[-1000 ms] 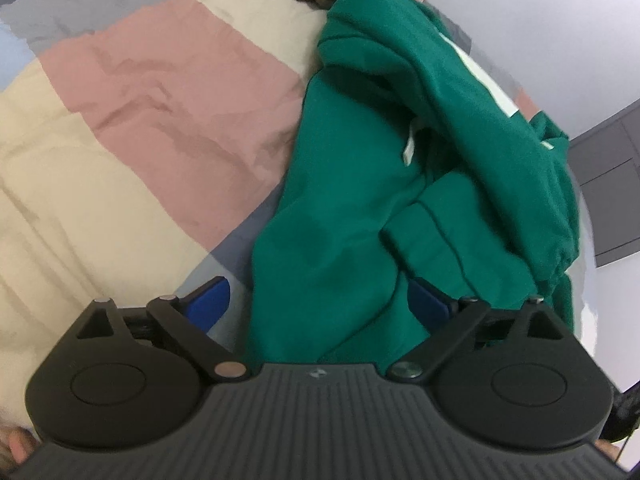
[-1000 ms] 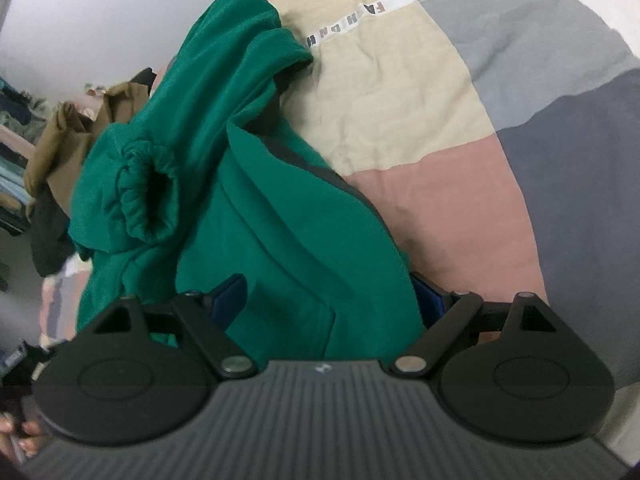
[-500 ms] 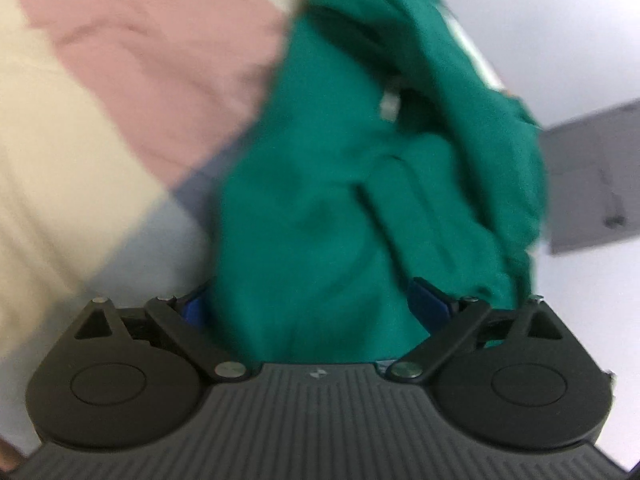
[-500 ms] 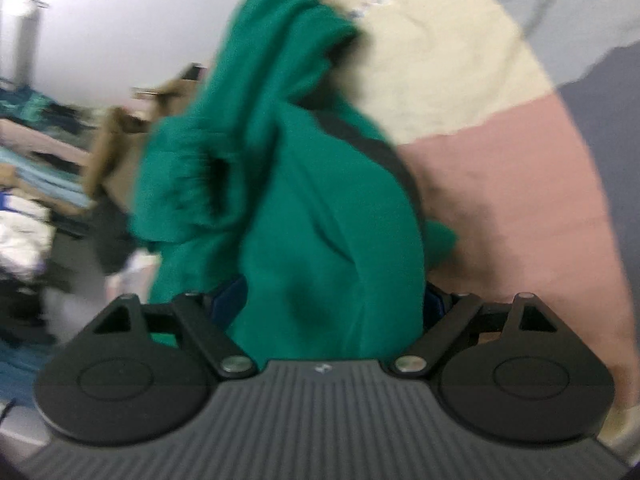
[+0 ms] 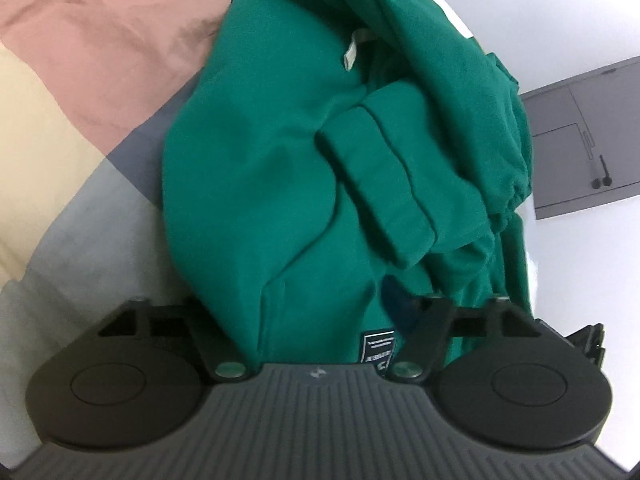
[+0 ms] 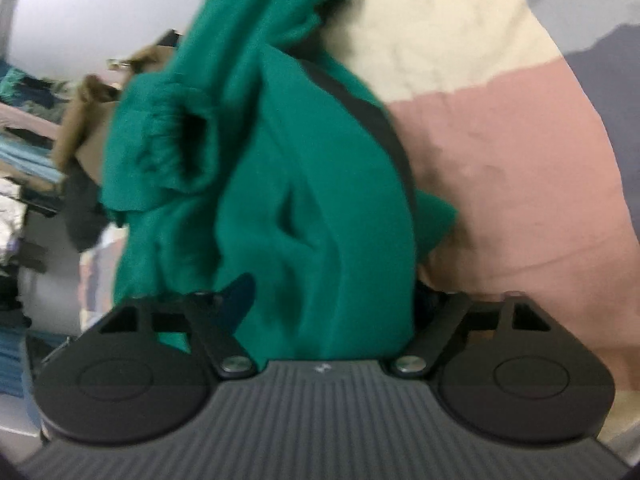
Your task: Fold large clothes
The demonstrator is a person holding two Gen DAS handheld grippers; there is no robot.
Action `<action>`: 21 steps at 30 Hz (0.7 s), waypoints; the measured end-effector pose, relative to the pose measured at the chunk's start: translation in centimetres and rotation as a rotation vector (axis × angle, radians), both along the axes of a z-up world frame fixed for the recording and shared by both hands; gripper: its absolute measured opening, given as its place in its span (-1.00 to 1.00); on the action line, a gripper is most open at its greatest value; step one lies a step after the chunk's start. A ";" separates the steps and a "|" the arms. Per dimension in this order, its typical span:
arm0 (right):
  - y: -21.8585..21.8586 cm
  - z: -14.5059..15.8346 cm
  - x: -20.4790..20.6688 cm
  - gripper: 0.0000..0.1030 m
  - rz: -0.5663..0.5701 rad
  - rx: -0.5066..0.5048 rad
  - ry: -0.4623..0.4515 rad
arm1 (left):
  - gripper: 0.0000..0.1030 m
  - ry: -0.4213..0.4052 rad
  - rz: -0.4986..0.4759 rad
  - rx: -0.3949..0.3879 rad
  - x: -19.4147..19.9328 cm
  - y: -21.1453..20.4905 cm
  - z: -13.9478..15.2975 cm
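**Green sweatshirt lifted off the bed between both tools**

Compared with a second ago, the green sweatshirt (image 5: 256,168) hangs bunched and higher in both views, and less of the bedspread shows around it. In the left wrist view the camera has tilted so that the grey cabinet door (image 5: 580,136) on the wall now fills more of the right edge, and a small dark label (image 5: 378,347) on the garment's hem has come into sight just above the tool body. In the right wrist view the fabric has drawn into a thick vertical bundle, where before it lay spread over the bed.

The left tool (image 5: 316,312) is pinching the sweatshirt's hem: cloth fills the gap between its fingers, with only one blue pad (image 5: 396,300) peeking out. The right tool (image 6: 328,300) likewise grips a fold of the sweatshirt (image 6: 288,184), a gathered cuff (image 6: 172,136) drooping to its left.

Below lies the bed (image 5: 92,60), covered by a patchwork spread of pink, cream and grey blocks, creased in places. The right wrist view is blurred; a brown garment (image 6: 84,120) and stacked clothes (image 6: 24,128) sit beyond the bed against a pale wall.
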State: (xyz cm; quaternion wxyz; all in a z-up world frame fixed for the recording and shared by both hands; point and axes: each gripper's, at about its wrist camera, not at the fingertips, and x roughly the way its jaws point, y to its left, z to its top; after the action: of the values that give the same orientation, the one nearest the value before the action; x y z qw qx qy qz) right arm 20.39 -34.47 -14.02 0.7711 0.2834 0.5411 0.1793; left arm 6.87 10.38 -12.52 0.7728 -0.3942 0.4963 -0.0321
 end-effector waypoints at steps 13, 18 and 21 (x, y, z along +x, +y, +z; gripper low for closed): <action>-1.2 6.8 -2.7 -0.68 0.035 0.170 -0.236 | -0.82 -0.153 0.089 -0.177 -2.6 2.6 4.8; -1.8 11.4 -4.1 -0.69 0.040 0.218 -0.342 | -0.83 -0.234 0.111 -0.240 -4.2 3.5 7.6; -2.1 13.7 -5.8 -0.69 0.049 0.250 -0.402 | -0.83 -0.276 0.104 -0.260 -5.8 4.0 9.2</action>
State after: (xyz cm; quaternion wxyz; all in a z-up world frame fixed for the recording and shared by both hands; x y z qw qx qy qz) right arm 14.60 -36.58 -0.30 0.8176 0.3222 0.3571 0.3165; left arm 1.04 14.40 -3.28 0.7766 -0.5079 0.3562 -0.1097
